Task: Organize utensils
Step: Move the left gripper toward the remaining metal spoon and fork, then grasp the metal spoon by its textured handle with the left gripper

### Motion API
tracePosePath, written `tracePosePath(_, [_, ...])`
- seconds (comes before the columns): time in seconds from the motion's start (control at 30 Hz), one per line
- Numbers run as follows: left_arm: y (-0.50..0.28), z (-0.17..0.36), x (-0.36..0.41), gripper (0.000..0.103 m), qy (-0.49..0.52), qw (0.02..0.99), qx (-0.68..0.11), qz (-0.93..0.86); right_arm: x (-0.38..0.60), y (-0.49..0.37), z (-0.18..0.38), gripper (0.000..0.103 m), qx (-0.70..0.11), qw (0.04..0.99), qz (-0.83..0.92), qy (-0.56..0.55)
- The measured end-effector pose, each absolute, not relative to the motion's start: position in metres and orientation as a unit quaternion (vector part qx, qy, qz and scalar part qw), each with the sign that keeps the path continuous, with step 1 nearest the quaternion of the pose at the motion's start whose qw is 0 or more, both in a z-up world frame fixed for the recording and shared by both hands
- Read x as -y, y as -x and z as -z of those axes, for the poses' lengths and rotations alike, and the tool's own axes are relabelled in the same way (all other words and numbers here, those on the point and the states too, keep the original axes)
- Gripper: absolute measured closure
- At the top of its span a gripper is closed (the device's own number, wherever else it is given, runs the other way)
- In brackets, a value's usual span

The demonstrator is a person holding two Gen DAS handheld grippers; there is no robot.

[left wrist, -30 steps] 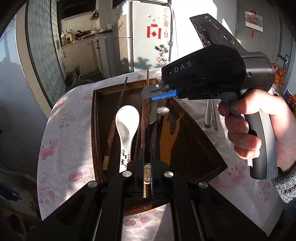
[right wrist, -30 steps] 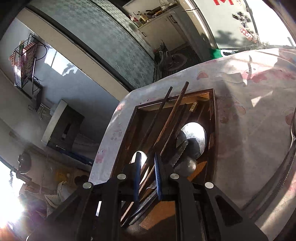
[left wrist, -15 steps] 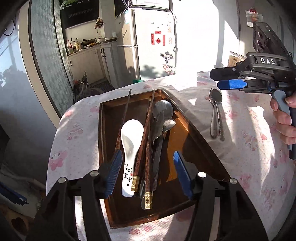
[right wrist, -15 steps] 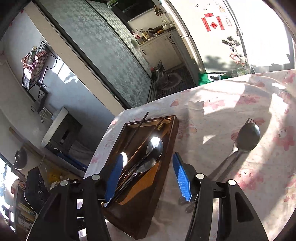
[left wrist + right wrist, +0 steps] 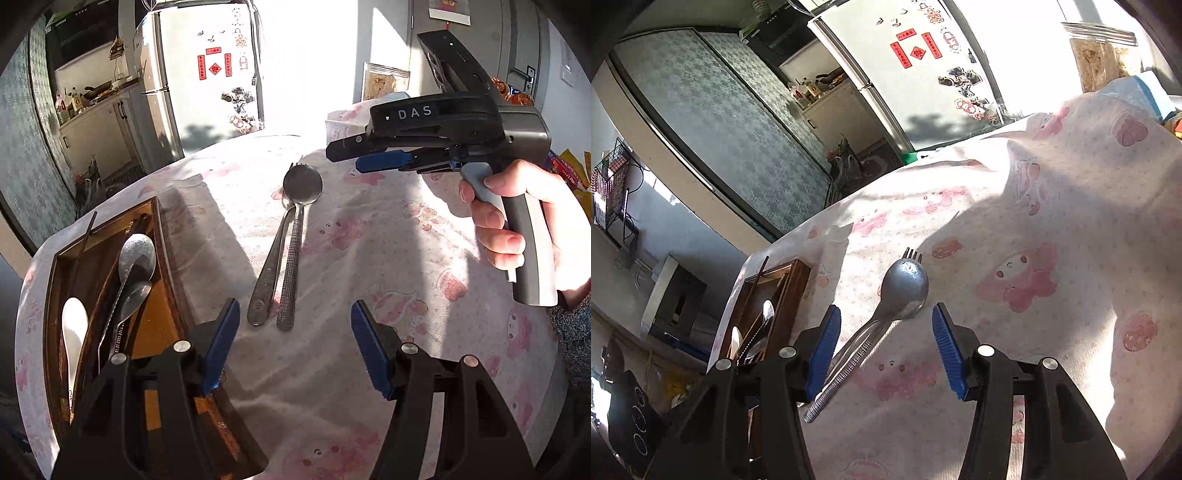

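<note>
A metal spoon (image 5: 301, 206) lies on top of a fork (image 5: 273, 254) on the pink-patterned tablecloth; both show in the right wrist view, spoon (image 5: 905, 291) over fork tines (image 5: 911, 254). A wooden tray (image 5: 162, 258) at the left holds a white ceramic spoon (image 5: 74, 332), metal spoons (image 5: 136, 254), a knife and chopsticks. My left gripper (image 5: 295, 347) is open and empty, just short of the handles. My right gripper (image 5: 884, 350) is open and empty above the spoon; it also shows in the left wrist view (image 5: 369, 157).
The tray (image 5: 794, 295) sits at the table's left edge. A fridge (image 5: 199, 81) and kitchen counter stand behind the table. Snack packets (image 5: 569, 166) lie at the far right. A covered bump in the cloth (image 5: 1108, 122) rises at the back right.
Both grippers opened after leaving chopsticks in the tray, then moved right from the tray to the spoon and fork lying on the cloth.
</note>
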State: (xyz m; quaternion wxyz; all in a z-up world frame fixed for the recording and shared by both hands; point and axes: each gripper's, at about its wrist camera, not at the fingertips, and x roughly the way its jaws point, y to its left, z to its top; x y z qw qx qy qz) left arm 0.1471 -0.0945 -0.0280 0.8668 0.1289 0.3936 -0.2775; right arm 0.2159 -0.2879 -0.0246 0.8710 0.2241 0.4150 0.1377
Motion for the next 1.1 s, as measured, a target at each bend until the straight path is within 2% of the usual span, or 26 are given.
tracePosePath(0.07, [-0.15, 0.032, 0.103, 0.037, -0.131, 0.863, -0.398, 0.281, 0.288, -0.227, 0.036, 0.06, -0.425, 0.869, -0.132, -0.214])
tracePosePath(0.33, [-0.168, 0.049, 0.117, 0.037, -0.12, 0.853, -0.42, 0.286, 0.288, -0.251, 0.059, 0.062, -0.418, 0.869, -0.163, -0.209])
tracePosePath(0.4, [-0.171, 0.051, 0.118, 0.037, -0.116, 0.852, -0.424, 0.285, 0.285, -0.254, 0.06, 0.069, -0.418, 0.869, -0.171, -0.204])
tracePosePath(0.43, [-0.172, 0.052, 0.118, 0.037, -0.114, 0.852, -0.425, 0.285, 0.283, -0.255, 0.06, 0.078, -0.419, 0.871, -0.165, -0.196])
tracePosePath(0.47, [-0.173, 0.053, 0.117, 0.037, -0.114, 0.852, -0.425, 0.283, 0.282, -0.256, 0.06, 0.092, -0.421, 0.872, -0.162, -0.191])
tracePosePath(0.57, [-0.174, 0.052, 0.117, 0.037, -0.116, 0.854, -0.423, 0.279, 0.285, -0.248, 0.051, 0.099, -0.412, 0.871, -0.174, -0.203])
tracePosePath(0.8, [-0.172, 0.048, 0.123, 0.038, -0.115, 0.859, -0.413, 0.281, 0.295, -0.211, 0.005, 0.102, -0.378, 0.876, -0.208, -0.217])
tracePosePath(0.87, [-0.171, 0.045, 0.124, 0.052, -0.111, 0.859, -0.412, 0.285, 0.295, -0.202, -0.005, 0.102, -0.374, 0.878, -0.209, -0.214])
tracePosePath(0.93, [-0.168, 0.043, 0.125, 0.091, -0.116, 0.857, -0.413, 0.284, 0.295, -0.196, -0.015, 0.102, -0.369, 0.879, -0.213, -0.214])
tracePosePath(1.1, [-0.152, 0.024, 0.115, 0.091, -0.114, 0.869, -0.39, 0.282, 0.284, -0.184, -0.038, 0.102, -0.357, 0.884, -0.219, -0.21])
